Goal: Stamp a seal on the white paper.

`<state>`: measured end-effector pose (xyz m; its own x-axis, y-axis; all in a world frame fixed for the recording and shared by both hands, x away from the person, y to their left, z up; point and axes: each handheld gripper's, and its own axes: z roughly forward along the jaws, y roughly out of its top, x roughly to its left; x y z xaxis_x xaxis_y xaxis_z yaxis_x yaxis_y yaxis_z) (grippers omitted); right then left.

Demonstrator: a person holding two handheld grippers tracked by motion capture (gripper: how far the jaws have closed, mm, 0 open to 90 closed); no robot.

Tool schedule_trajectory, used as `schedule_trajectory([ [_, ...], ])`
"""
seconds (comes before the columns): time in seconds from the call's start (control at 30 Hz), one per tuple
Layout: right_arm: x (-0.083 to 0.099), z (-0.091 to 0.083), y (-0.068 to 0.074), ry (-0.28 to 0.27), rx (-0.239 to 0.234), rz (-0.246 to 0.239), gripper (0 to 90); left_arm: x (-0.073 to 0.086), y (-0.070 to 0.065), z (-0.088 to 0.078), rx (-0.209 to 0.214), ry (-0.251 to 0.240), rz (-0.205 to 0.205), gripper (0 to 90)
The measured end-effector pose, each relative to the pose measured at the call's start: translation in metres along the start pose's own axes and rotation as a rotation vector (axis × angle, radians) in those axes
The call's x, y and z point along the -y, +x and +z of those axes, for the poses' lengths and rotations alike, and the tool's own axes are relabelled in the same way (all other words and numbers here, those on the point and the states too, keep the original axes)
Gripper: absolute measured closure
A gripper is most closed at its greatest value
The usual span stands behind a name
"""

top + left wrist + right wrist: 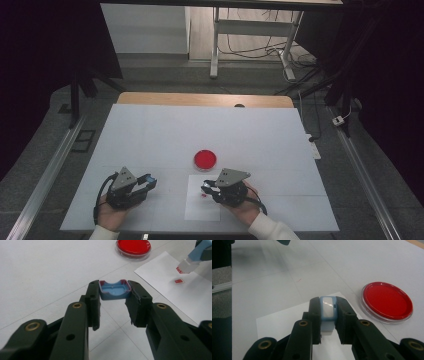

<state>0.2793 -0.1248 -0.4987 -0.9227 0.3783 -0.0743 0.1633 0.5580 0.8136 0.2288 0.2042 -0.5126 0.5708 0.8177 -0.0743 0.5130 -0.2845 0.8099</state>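
My left gripper (113, 293) is shut on a small blue cap (114, 290) whose hollow side faces up and whose rim is stained red. In the high view this gripper (150, 181) rests at the table's near left. My right gripper (328, 312) is shut on a blue and white stamp (328, 310), held just above a white sheet of paper (202, 207). The stamp (193, 258) points down at the sheet, with a small red print (178, 281) on the paper beside its tip. A round red dish (205, 159) lies just beyond the sheet.
A white cover (150, 135) spreads over the table, with a wooden edge (200, 98) at the far side. Metal rails (50, 170) run along both sides on the floor. A desk frame and cables (280, 50) stand farther back.
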Motion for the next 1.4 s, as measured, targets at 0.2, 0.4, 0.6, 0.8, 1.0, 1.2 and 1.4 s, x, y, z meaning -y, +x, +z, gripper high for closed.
schedule_trajectory([
  [0.2,-0.0014,-0.0033,-0.0022,-0.02,-0.002,0.008,75.4,0.0002,0.0003,0.0004,-0.001,0.002,0.001,64.5],
  [0.4,-0.003,-0.0068,-0.0041,-0.032,0.005,0.01,75.3,0.0005,0.0003,0.001,-0.001,0.005,0.002,64.5],
  [0.6,-0.004,-0.0092,-0.0053,-0.045,0.011,0.014,75.3,0.0009,0.0006,0.0015,-0.003,0.009,0.004,64.5],
  [0.8,-0.004,-0.0084,-0.0042,-0.04,0.009,0.007,75.3,0.0012,0.0007,0.002,-0.006,0.012,0.006,64.5],
  [1.0,-0.0037,-0.0071,-0.0028,-0.032,0.012,-0.005,75.3,0.0015,0.0008,0.0026,-0.007,0.014,0.007,64.5],
  [1.2,-0.0036,-0.0065,-0.0014,-0.027,0.016,-0.017,75.3,0.0019,0.0016,0.0027,-0.008,0.014,0.006,64.5],
  [1.4,-0.003,-0.0053,-0.0007,-0.023,0.013,-0.025,75.3,0.002,0.0012,0.0032,-0.007,0.016,0.009,64.5],
])
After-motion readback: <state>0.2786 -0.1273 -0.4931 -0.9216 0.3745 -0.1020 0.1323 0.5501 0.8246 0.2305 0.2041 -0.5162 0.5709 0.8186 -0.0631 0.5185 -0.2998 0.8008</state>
